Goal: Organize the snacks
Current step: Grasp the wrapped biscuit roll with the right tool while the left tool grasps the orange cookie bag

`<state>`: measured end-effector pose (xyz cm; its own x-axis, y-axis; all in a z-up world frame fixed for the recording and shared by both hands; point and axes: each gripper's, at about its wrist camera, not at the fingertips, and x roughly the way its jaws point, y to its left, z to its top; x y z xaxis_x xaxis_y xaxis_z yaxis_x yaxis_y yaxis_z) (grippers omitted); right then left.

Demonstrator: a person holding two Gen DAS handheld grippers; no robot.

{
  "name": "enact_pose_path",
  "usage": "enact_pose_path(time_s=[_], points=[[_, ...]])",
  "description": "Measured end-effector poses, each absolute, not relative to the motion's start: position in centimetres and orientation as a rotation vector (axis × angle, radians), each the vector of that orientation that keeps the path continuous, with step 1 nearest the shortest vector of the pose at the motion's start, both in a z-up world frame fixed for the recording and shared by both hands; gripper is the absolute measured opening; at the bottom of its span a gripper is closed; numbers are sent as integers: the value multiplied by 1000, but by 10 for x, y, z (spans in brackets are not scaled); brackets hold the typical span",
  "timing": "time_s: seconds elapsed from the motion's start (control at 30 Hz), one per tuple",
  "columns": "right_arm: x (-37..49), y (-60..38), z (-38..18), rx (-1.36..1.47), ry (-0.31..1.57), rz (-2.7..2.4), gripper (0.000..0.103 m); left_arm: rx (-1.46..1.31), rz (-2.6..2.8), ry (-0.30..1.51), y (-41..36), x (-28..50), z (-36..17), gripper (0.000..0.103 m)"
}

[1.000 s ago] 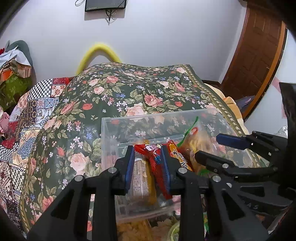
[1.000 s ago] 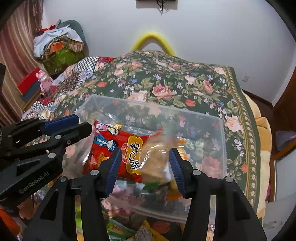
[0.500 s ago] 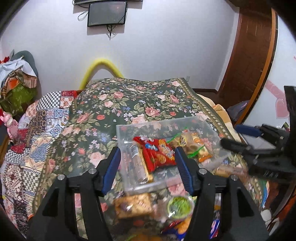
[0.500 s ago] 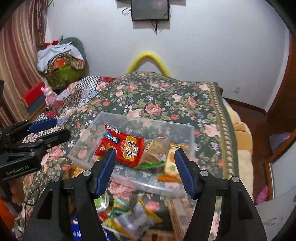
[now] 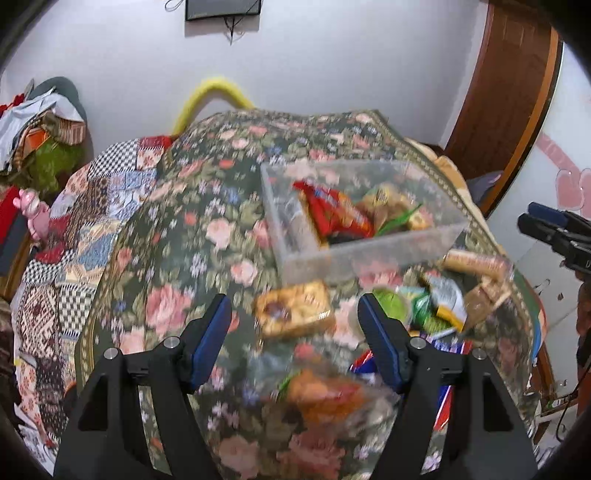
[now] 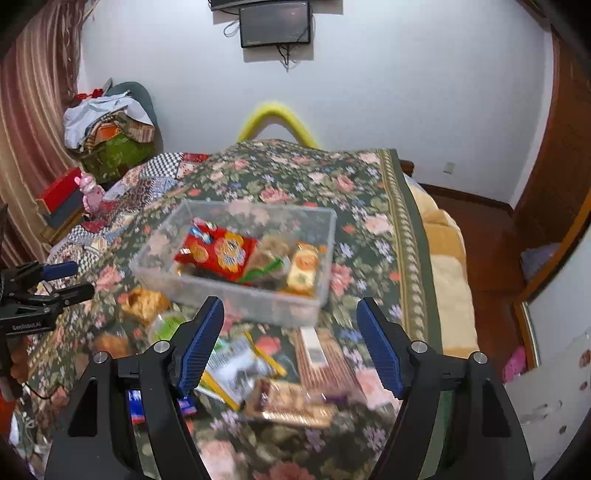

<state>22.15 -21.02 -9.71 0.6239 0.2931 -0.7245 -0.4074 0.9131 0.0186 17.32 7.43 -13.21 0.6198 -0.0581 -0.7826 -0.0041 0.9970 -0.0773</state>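
Observation:
A clear plastic box [image 5: 373, 254] [image 6: 240, 295] sits on the floral bedspread and holds a red snack bag [image 5: 334, 216] [image 6: 218, 253] and several other packets. Loose snacks lie in front of it: a yellow-brown cookie pack [image 5: 293, 308], a green cup [image 5: 388, 301] [image 6: 166, 326], a silver and yellow packet [image 6: 238, 371] and a brown wafer pack [image 6: 291, 402]. My left gripper [image 5: 295, 341] is open and empty, above the loose snacks. My right gripper [image 6: 290, 345] is open and empty, above the pile near the box's front. Both views are blurred.
The floral bedspread [image 6: 332, 184] covers a bed with a patchwork quilt [image 5: 74, 229] on its left. A clothes pile [image 6: 107, 125] and a curtain [image 6: 29, 110] stand at the left, a wooden door [image 5: 506, 96] at the right. A screen [image 6: 275, 24] hangs on the wall.
Both grippers have pulled back and up from the box. The left one opened and let go of the packets it held in the box. The loose snacks in front have come into view.

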Motion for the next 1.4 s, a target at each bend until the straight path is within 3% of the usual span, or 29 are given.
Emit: enact_pose_path(time_s=[0.43,0.6,0.73,0.93,1.0,1.03,1.17,1.4], points=[[227,-237,-145,-117,912,374,72,-105,-26,1059,62,159,-198,71],[236,-238,-161,-99,951,376,72,-162,-15,1084,66,159,-215,81],[243,-237,-171,-87,980,380,72,-133,17,1124,66,159,-237,81],[253,-236,-185,-62,1028,401,67,-144,9,1071,68,151,-241,81],[255,-234,-190,-52,1052,421,48,-145,10,1055,69,149,-241,72],[256,-233,-191,-48,1057,426,44,-142,12,1050,69,148,-240,68],[253,-234,-192,-42,1046,426,43,-135,13,1048,69,146,-237,55],[243,-240,-176,-44,988,414,43,-134,24,1019,75,148,-221,53]])
